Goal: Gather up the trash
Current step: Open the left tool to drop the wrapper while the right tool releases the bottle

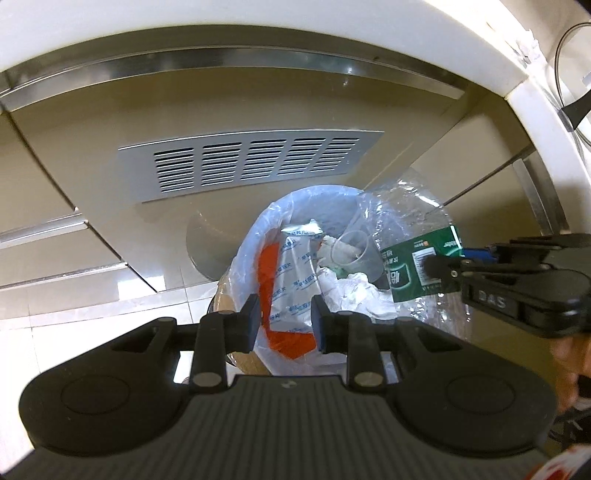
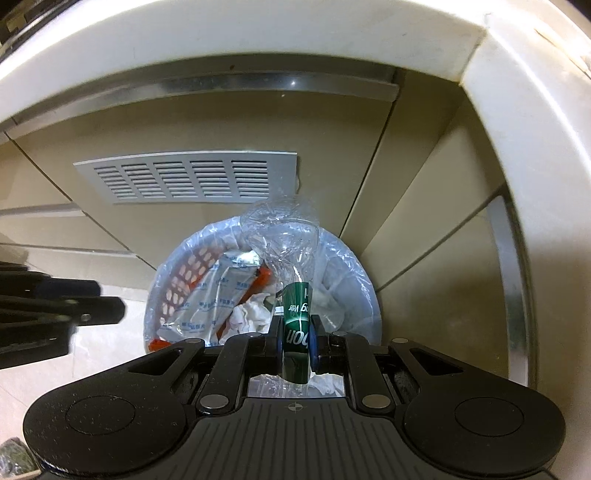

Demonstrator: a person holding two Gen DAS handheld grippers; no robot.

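The right gripper has its jaws pinched tight on a crushed clear plastic bottle at its green label, the blue pads pressing the label from both sides; the bottle's crumpled body rises away from the jaws and hangs over the waste basket. In the left wrist view the same bottle shows at the right, its green label caught in the tip of the right gripper, above the far right part of the basket's opening. The left gripper hovers over the near side of the basket with its jaws a small way apart and nothing between the pads; only the bin liner and rubbish lie beneath that gap. The basket is an orange lattice bin lined with a clear plastic bag, standing on the pale tiled floor against a beige cabinet front that carries a slotted metal vent grille. Inside the basket lie a clear foil packet with blue print, crumpled white tissue and a clear plastic cup on its side. A pale rounded edge of the tabletop arches above the cabinet.
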